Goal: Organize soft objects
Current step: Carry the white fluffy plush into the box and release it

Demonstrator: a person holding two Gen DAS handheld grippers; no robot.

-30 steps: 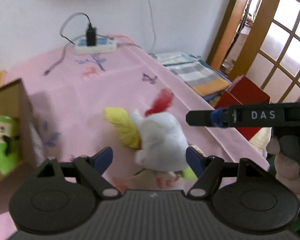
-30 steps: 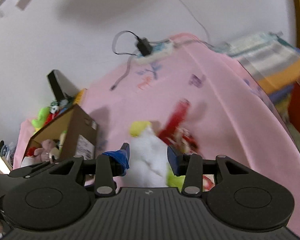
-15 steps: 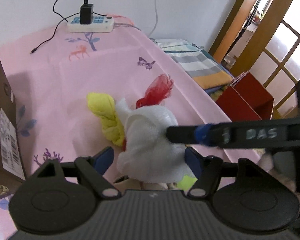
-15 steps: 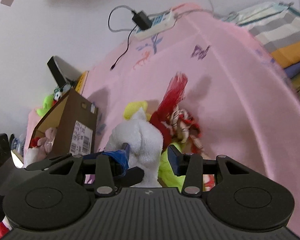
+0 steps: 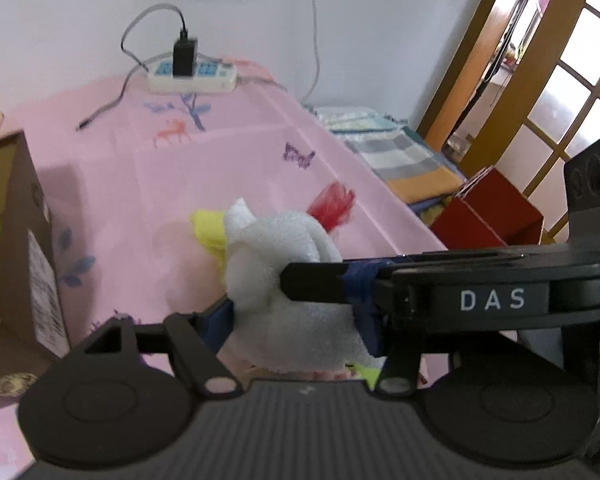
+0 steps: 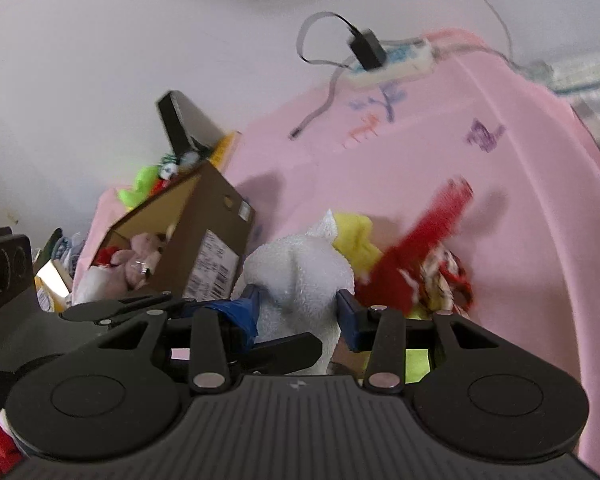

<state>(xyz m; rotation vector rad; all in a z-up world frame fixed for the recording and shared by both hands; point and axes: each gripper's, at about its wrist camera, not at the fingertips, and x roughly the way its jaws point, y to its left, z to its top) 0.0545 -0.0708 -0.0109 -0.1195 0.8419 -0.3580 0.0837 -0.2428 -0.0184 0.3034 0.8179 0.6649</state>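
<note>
A white foam soft piece (image 5: 276,268) with yellow (image 5: 208,228) and red (image 5: 334,206) soft bits behind it sits on the pink cloth. My left gripper (image 5: 296,320) is closed on its lower part. My right gripper (image 6: 298,312) is closed on the same white piece (image 6: 300,276); its finger crosses the left wrist view (image 5: 320,284). A brown cardboard box (image 6: 204,236) holding several plush toys (image 6: 140,260) stands at the left. A red soft object (image 6: 420,248) and a yellow one (image 6: 356,240) lie beside the white piece.
A white power strip with a black charger (image 5: 190,74) and cables lies at the far edge of the pink cloth (image 5: 228,152). Folded striped cloths (image 5: 404,160) and a red box (image 5: 488,216) are off the right edge. A wooden door (image 5: 540,80) stands right.
Both grippers have closed in on the white piece and lifted it a little. The red bit is blurred from movement. The left view has swung back toward the box.
</note>
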